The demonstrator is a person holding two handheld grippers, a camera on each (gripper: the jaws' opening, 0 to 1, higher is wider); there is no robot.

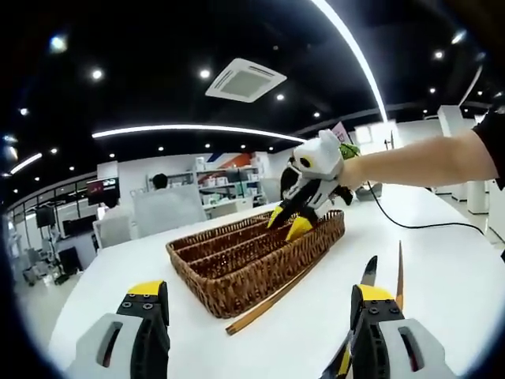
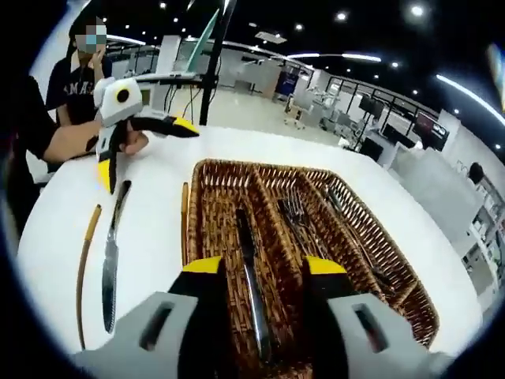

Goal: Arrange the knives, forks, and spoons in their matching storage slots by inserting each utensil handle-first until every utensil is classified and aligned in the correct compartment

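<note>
— Where are your right tongs (image 2: 256, 272) now?

— You hold them over the near end of the wicker tray (image 2: 394, 296), which sits on the white counter (image 2: 158, 237). The jaws stand apart, and between them lies a knife (image 2: 251, 268) along one compartment of the tray. I cannot tell if the jaws touch it. In the left gripper view the right tongs (image 1: 288, 223) show at the far end of the tray (image 1: 229, 276), yellow tips spread.

— And what else is in the tray?

— In the next compartment you see forks (image 2: 296, 217) lying lengthwise. In the compartment beyond there are more utensils (image 2: 351, 229), but they are too small to name.

— And your left tongs (image 1: 256, 304)?

— They are held above the counter (image 1: 442, 260), apart from the tray, with the jaws open and nothing between them. In the right gripper view the left tongs (image 2: 150, 150) hang over the counter with the tips wide apart.

— What lies outside the tray?

— A table knife (image 2: 110, 253) on the counter, under the left tongs. Beside it a thin brown-handled utensil (image 2: 85, 260), and another one (image 2: 185, 213) just along the wall of the tray.
</note>
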